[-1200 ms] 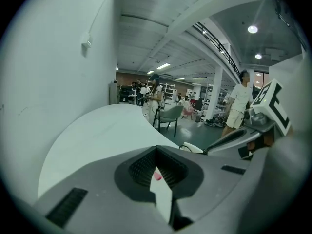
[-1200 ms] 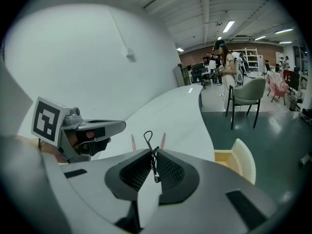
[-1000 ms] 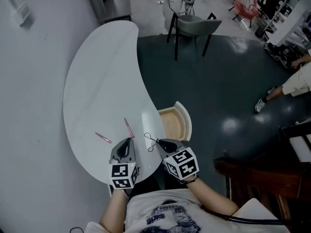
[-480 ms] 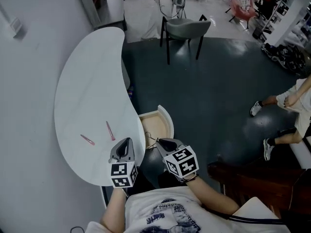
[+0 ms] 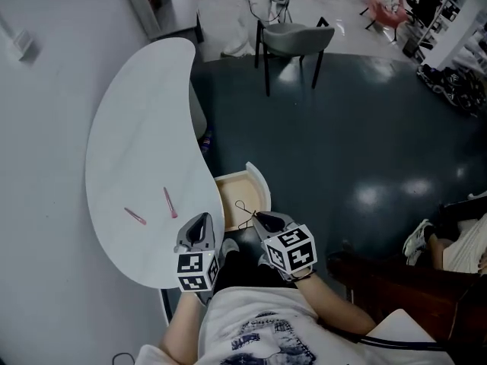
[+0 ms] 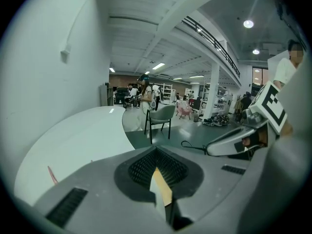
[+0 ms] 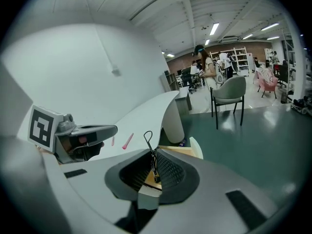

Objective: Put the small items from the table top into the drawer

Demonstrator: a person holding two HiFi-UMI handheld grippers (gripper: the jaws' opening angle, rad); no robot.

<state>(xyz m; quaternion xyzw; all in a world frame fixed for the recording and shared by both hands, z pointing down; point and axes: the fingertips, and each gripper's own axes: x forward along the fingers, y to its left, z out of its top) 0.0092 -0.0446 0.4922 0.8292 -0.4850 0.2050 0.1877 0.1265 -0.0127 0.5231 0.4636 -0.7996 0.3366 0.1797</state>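
Curved white table (image 5: 129, 128) on a dark floor (image 5: 342, 128), its drawer (image 5: 259, 182) pulled open.
Two pink sticks (image 5: 170, 202) lie on the table near the left gripper (image 5: 201, 220), whose jaws are closed on nothing. The right gripper view best shows the right gripper (image 5: 257, 217), its jaws nearly closed, pinching a black wire clip (image 5: 242, 208) at the drawer's near end.
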